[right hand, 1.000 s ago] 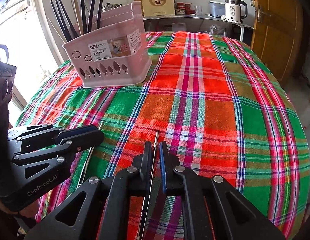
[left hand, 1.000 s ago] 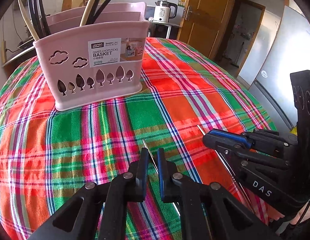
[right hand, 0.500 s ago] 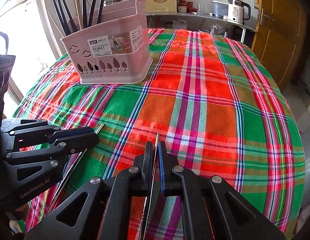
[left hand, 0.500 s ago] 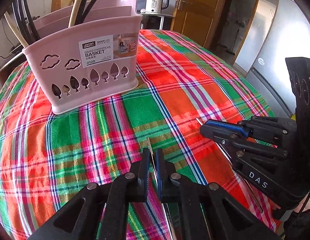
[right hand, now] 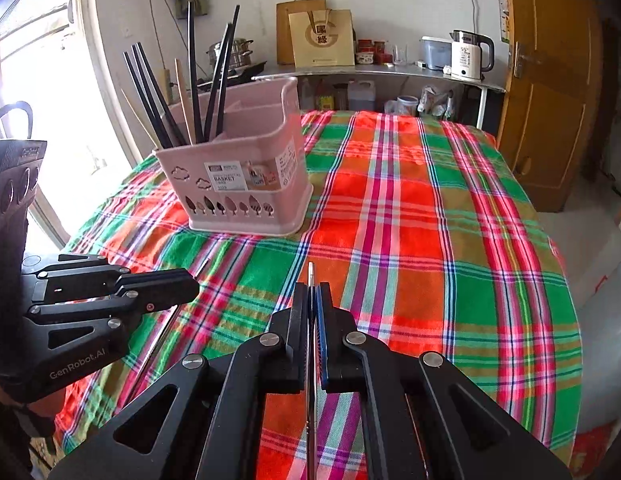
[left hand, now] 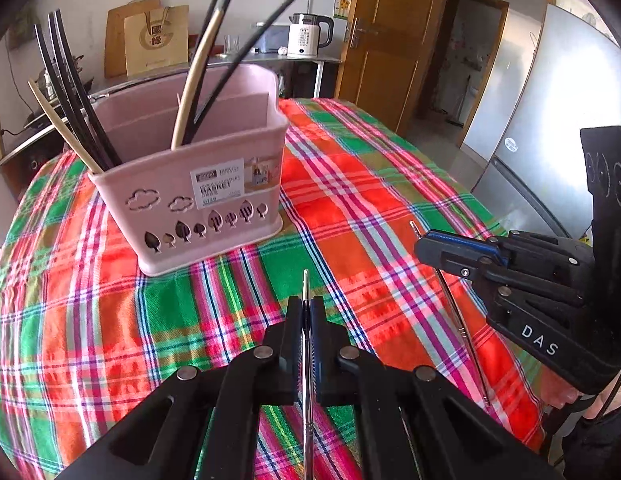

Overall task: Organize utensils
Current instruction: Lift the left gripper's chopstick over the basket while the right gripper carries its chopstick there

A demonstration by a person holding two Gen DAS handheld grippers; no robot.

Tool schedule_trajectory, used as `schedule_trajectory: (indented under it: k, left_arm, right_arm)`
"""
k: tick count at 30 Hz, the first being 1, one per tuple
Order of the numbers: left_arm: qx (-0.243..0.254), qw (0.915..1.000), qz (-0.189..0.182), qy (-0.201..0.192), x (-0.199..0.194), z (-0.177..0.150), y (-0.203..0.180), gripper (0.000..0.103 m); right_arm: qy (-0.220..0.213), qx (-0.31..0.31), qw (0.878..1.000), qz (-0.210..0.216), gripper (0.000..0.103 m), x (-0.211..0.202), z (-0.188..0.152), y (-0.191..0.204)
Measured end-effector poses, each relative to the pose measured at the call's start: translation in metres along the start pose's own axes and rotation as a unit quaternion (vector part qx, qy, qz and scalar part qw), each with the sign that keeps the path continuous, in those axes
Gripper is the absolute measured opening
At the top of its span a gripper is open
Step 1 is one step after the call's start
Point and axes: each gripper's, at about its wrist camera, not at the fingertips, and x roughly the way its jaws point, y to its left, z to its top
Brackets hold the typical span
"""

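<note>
A pink divided chopstick basket (left hand: 198, 200) stands on the plaid tablecloth and also shows in the right wrist view (right hand: 246, 184). Several black and a few pale chopsticks (left hand: 82, 104) lean in its compartments. My left gripper (left hand: 306, 308) is shut on a thin metal chopstick (left hand: 305, 284), held above the cloth in front of the basket. My right gripper (right hand: 310, 296) is shut on another metal chopstick (right hand: 310, 274). Each gripper shows in the other's view, the right one (left hand: 426, 240) to the right and the left one (right hand: 190, 276) to the left.
The table with its plaid cloth (right hand: 410, 220) fills the foreground. A counter (right hand: 390, 74) with a white kettle (right hand: 468, 56) and a paper bag (right hand: 322, 38) stands behind it. A wooden door (right hand: 550, 92) is at the right and a window (right hand: 34, 80) at the left.
Both grippers have lifted higher above the cloth with their metal chopsticks held, so the basket's open top and compartments now show. The basket has not moved.
</note>
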Motion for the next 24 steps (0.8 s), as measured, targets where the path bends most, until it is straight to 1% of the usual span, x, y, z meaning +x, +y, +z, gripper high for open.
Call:
schedule_trajectory:
  k: [7, 11, 17, 24]
  left_arm:
    - [0.002, 0.9985, -0.006, -0.054, -0.051, 0.02, 0.002, 0.004]
    - [-0.001, 0.997, -0.01, -0.076, -0.072, 0.028, 0.005, 0.004]
    - [-0.006, 0.996, -0.013, -0.089, -0.084, 0.029, 0.009, 0.003]
    - [-0.01, 0.996, -0.021, -0.086, -0.089, 0.021, 0.01, 0.003]
  right_arm:
    - [-0.045, -0.005, 0.999, 0.006, 0.004, -0.031, 0.018, 0.007]
    - [-0.064, -0.007, 0.998, 0.009, 0.004, -0.044, 0.024, 0.01]
    - [-0.082, -0.011, 0.996, 0.013, 0.004, -0.059, 0.027, 0.015]
    - [-0.086, -0.011, 0.996, 0.017, 0.004, -0.065, 0.024, 0.016]
